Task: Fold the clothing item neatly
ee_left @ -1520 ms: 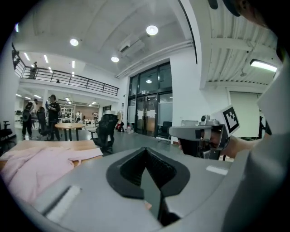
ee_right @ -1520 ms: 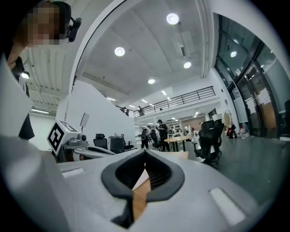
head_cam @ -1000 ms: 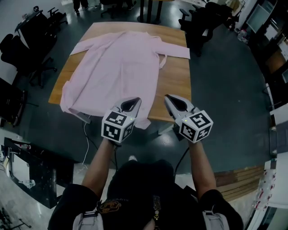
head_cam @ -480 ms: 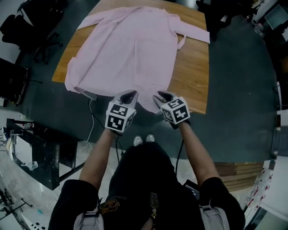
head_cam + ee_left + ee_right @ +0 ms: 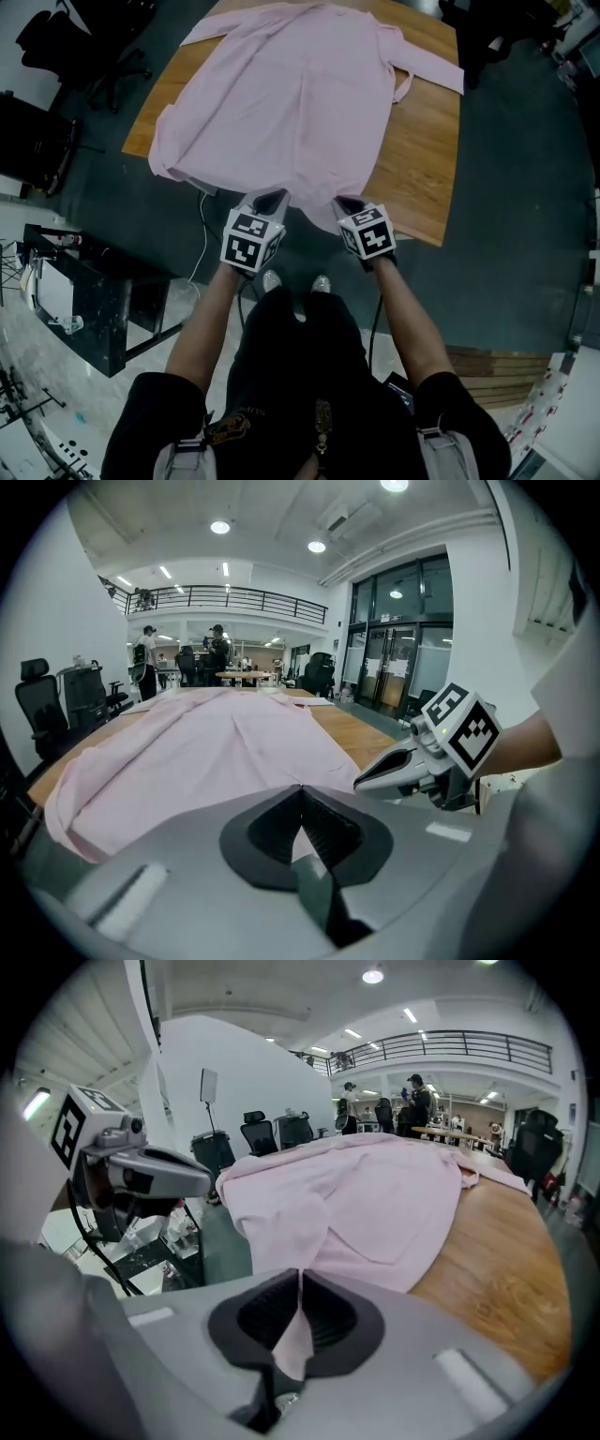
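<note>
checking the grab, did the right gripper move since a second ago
Yes: right gripper went left, from over bare table onto the shirt hem at the near edge, its jaws just closing on it.

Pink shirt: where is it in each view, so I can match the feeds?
Head view: pink shirt at top centre, spread flat.
Left gripper view: pink shirt across the left and centre.
Right gripper view: pink shirt in the centre.
Shared landmark: bare wooden table, on the shirt's right in every view.
</note>
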`<action>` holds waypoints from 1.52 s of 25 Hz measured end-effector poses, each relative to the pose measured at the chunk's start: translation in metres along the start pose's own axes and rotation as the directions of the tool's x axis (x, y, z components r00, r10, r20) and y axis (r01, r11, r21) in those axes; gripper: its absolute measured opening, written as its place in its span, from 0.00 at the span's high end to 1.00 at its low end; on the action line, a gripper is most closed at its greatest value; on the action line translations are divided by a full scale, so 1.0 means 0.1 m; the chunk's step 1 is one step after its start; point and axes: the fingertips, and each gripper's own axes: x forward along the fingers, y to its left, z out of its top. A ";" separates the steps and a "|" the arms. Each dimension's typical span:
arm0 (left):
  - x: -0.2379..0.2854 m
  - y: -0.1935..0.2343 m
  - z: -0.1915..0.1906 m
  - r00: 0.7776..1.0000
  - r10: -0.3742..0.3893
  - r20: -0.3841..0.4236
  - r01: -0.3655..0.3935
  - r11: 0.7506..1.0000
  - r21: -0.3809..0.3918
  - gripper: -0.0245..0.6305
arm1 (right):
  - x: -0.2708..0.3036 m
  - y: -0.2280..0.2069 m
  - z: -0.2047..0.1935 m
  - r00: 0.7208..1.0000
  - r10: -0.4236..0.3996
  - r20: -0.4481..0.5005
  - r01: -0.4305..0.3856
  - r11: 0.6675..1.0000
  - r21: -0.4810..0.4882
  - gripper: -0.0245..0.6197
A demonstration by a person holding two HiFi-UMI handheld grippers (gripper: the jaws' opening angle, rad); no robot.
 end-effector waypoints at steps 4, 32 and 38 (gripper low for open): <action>-0.06 0.18 -0.05 1.000 -0.025 -0.006 0.025 1.000 0.013 0.95 | -0.06 0.28 0.19 0.999 0.026 0.025 -0.026 1.000 0.005 0.95; -0.57 2.20 -0.53 0.997 -0.010 -0.071 0.008 1.000 -0.018 0.95 | 1.05 1.75 1.31 0.988 0.098 0.122 -0.109 0.991 0.083 0.92; -0.84 3.02 -0.59 0.973 0.211 -0.091 -0.220 0.970 -0.106 0.95 | 1.38 1.88 1.95 0.970 0.181 0.164 -0.181 0.983 -0.013 0.92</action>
